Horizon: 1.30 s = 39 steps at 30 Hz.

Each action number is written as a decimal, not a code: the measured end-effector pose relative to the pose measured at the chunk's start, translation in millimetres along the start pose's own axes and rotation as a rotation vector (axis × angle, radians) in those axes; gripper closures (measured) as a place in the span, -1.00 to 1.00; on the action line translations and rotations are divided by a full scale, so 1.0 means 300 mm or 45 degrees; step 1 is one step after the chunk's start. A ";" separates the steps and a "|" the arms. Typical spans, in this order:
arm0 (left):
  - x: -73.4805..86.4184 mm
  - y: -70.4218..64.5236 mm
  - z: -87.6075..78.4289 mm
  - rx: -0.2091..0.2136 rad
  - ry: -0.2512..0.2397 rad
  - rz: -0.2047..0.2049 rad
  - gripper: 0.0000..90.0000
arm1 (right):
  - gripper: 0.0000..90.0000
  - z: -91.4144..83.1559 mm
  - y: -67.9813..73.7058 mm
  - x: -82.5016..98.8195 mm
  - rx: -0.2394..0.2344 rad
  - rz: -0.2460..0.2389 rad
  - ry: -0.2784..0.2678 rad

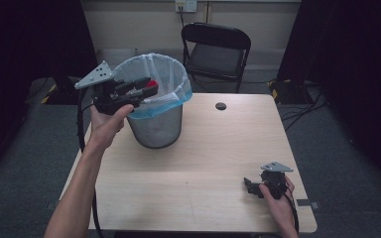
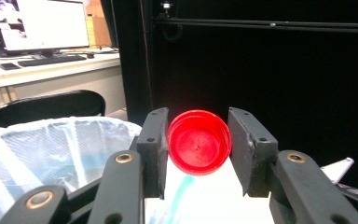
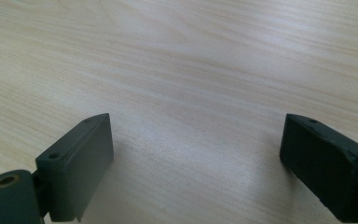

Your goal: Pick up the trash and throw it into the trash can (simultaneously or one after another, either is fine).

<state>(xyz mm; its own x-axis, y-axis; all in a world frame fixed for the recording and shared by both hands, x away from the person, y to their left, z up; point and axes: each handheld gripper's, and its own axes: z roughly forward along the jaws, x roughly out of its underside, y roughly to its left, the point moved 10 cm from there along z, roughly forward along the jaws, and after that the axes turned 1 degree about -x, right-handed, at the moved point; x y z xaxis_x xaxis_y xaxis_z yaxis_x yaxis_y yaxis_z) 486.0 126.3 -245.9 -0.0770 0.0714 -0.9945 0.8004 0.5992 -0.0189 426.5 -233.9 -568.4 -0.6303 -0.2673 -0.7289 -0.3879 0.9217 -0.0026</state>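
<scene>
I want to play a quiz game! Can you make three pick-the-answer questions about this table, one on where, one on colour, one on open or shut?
1. Where is the left gripper?
A. over the bin
B. flat on the table
C. on the chair

2. What colour is the cap?
A. blue
B. red
C. green

3. How are the right gripper jaws?
A. shut on a cap
B. wide apart, holding nothing
C. shut tight

Answers:
1 A, it hangs at the bin's rim.
2 B, it shows red between the jaws.
3 B, bare wood lies between them.
</scene>
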 end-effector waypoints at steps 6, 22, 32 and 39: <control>-0.022 0.057 0.000 -0.051 0.005 -0.007 0.33 | -0.80 0.000 0.000 0.000 0.000 0.000 0.000; -0.007 0.167 0.039 -0.164 0.088 -0.038 0.33 | -0.80 0.000 0.000 0.000 0.000 -0.001 0.000; 0.015 0.224 0.074 -0.211 0.120 -0.092 0.33 | -0.80 0.000 0.000 0.000 0.000 0.000 0.000; 0.047 0.269 0.082 -0.240 0.168 -0.129 0.31 | -0.80 0.000 0.000 0.000 0.000 0.000 0.000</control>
<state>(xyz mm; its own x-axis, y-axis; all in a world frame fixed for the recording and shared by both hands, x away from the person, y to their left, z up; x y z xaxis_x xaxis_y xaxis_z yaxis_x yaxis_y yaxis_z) 563.9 156.1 -264.0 -0.2380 0.0993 -0.9662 0.6607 0.7457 -0.0861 426.6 -233.9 -568.4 -0.6302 -0.2674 -0.7290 -0.3879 0.9217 -0.0027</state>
